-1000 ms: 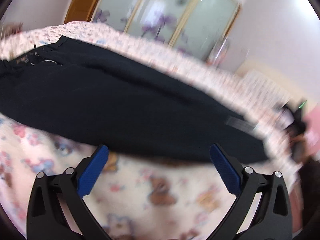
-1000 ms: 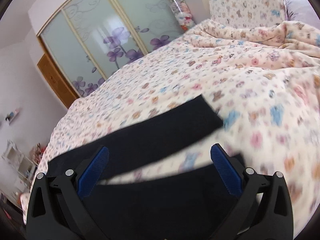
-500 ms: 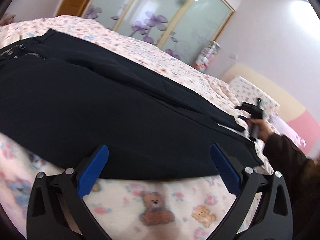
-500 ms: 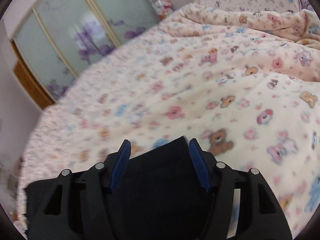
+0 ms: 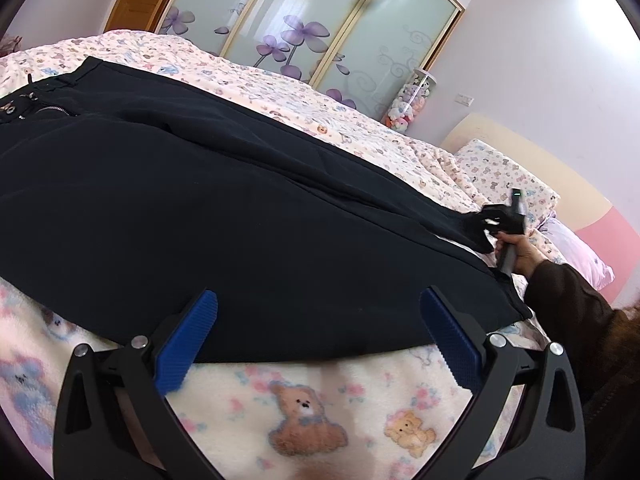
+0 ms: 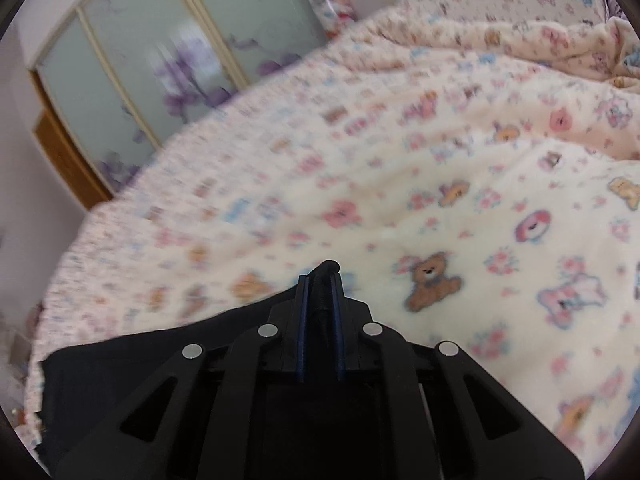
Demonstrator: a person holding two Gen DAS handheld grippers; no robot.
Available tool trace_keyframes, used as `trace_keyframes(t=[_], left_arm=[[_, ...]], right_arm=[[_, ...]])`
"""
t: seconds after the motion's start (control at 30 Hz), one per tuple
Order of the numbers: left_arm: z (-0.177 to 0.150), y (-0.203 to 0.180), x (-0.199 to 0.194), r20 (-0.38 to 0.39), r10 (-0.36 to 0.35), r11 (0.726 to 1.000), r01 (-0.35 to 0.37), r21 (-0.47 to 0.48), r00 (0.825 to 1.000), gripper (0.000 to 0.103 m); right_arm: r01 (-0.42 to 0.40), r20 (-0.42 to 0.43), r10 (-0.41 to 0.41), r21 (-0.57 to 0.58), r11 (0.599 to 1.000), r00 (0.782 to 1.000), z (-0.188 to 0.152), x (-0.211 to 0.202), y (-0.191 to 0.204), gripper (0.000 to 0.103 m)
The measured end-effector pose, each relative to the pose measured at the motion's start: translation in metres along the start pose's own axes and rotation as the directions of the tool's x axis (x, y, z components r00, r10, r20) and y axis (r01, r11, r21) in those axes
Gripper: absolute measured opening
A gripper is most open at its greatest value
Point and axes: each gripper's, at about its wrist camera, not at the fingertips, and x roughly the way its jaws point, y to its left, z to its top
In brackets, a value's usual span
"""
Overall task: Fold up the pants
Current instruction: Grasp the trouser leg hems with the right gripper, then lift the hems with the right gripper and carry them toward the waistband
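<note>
Black pants (image 5: 208,216) lie flat across the bed, waistband with zipper (image 5: 36,104) at the far left, leg hems at the right. My left gripper (image 5: 318,332) is open, its blue pads over the near edge of the pants, holding nothing. My right gripper (image 6: 320,300) is shut on the hem of the far leg; a bunch of black cloth (image 6: 326,280) sticks out between its pads. In the left wrist view the right gripper (image 5: 498,220) and the hand holding it sit at the hem end.
The bed has a cream blanket with bear prints (image 5: 304,420). Pillows (image 5: 504,176) lie at the head end. A sliding wardrobe with purple flowers (image 5: 304,36) stands behind the bed. A clear tube of plush toys (image 5: 408,100) stands beside it.
My right gripper has closed from wide open to shut on the leg hem. My left gripper stayed open and moved closer along the near edge of the pants.
</note>
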Motion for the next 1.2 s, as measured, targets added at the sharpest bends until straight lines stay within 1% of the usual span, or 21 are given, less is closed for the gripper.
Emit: trace_keyframes(t=[0.03,0.1,0.17,0.2,0.27,0.37,0.5,0.57,0.63,0.7,0.8,0.83,0.9,0.97,1.0,1.03,1.13,1.2], left_arm=[[0.0,0.001,0.0,0.001,0.004,1.0,-0.004,-0.005,1.0,0.101],[-0.001,0.002,-0.003,0.013,0.009,1.0,-0.009,-0.021,1.0,0.101],[-0.002,0.006,-0.009,0.047,0.025,0.998,-0.022,-0.06,0.999,0.101],[-0.002,0.007,-0.012,0.058,0.027,0.997,-0.023,-0.074,0.998,0.101],[-0.002,0.009,-0.013,0.051,0.029,0.996,-0.025,-0.083,0.998,0.101],[-0.003,0.008,-0.012,0.037,0.036,0.998,-0.034,-0.057,0.999,0.101],[-0.004,0.003,-0.015,0.033,0.035,0.999,-0.034,-0.026,0.999,0.101],[-0.006,0.003,-0.019,0.036,0.026,0.999,-0.025,-0.031,0.999,0.101],[-0.006,0.003,-0.025,0.037,0.035,0.999,-0.033,-0.042,0.999,0.101],[-0.001,0.001,-0.033,0.062,0.05,0.998,-0.047,-0.049,0.997,0.101],[0.011,-0.001,-0.047,0.115,0.101,0.994,-0.095,-0.054,0.988,0.101],[0.017,-0.001,-0.051,0.129,0.122,0.991,-0.114,-0.063,0.984,0.101],[0.029,0.0,-0.056,0.14,0.139,0.989,-0.13,-0.075,0.98,0.101],[0.043,0.0,-0.056,0.129,0.156,0.986,-0.147,-0.079,0.979,0.101],[0.053,0.0,-0.053,0.111,0.161,0.985,-0.153,-0.081,0.981,0.101],[0.06,-0.001,-0.05,0.094,0.164,0.984,-0.157,-0.08,0.982,0.101],[0.085,-0.008,-0.035,0.044,0.138,0.989,-0.136,-0.055,0.989,0.101],[0.107,-0.017,-0.017,0.01,0.103,0.995,-0.102,-0.022,0.995,0.101]], right_arm=[[-0.046,0.024,0.046,-0.001,0.999,0.999,-0.001,-0.018,0.003,0.01],[-0.095,0.058,0.096,-0.017,0.995,0.994,0.0,-0.041,0.011,0.01],[-0.164,0.085,0.166,-0.036,0.986,0.982,-0.007,-0.072,0.018,0.01],[-0.19,0.096,0.194,-0.05,0.981,0.976,-0.013,-0.089,0.021,0.01],[-0.219,0.101,0.225,-0.069,0.973,0.969,-0.027,-0.112,0.026,0.01],[-0.274,0.115,0.281,-0.072,0.959,0.953,-0.053,-0.141,0.027,0.01],[-0.325,0.129,0.328,-0.042,0.945,0.936,-0.079,-0.161,0.022,0.01],[-0.356,0.135,0.355,-0.016,0.934,0.925,-0.093,-0.167,0.017,0.01],[-0.388,0.138,0.383,0.009,0.922,0.914,-0.108,-0.173,0.012,0.01],[-0.405,0.14,0.398,0.028,0.914,0.907,-0.122,-0.176,0.007,0.01],[-0.444,0.151,0.431,0.067,0.893,0.89,-0.144,-0.178,-0.004,0.01],[-0.467,0.158,0.452,0.08,0.88,0.878,-0.152,-0.177,-0.008,0.01],[-0.502,0.169,0.483,0.096,0.86,0.859,-0.161,-0.174,-0.012,0.01],[-0.545,0.184,0.522,0.112,0.831,0.833,-0.169,-0.17,-0.018,0.01],[-0.569,0.2,0.541,0.124,0.813,0.817,-0.172,-0.169,-0.022,0.01],[-0.582,0.207,0.552,0.133,0.802,0.808,-0.173,-0.168,-0.025,0.01],[-0.626,0.237,0.586,0.162,0.763,0.775,-0.174,-0.166,-0.035,0.01],[-0.652,0.251,0.607,0.171,0.739,0.754,-0.175,-0.164,-0.04,0.01]])
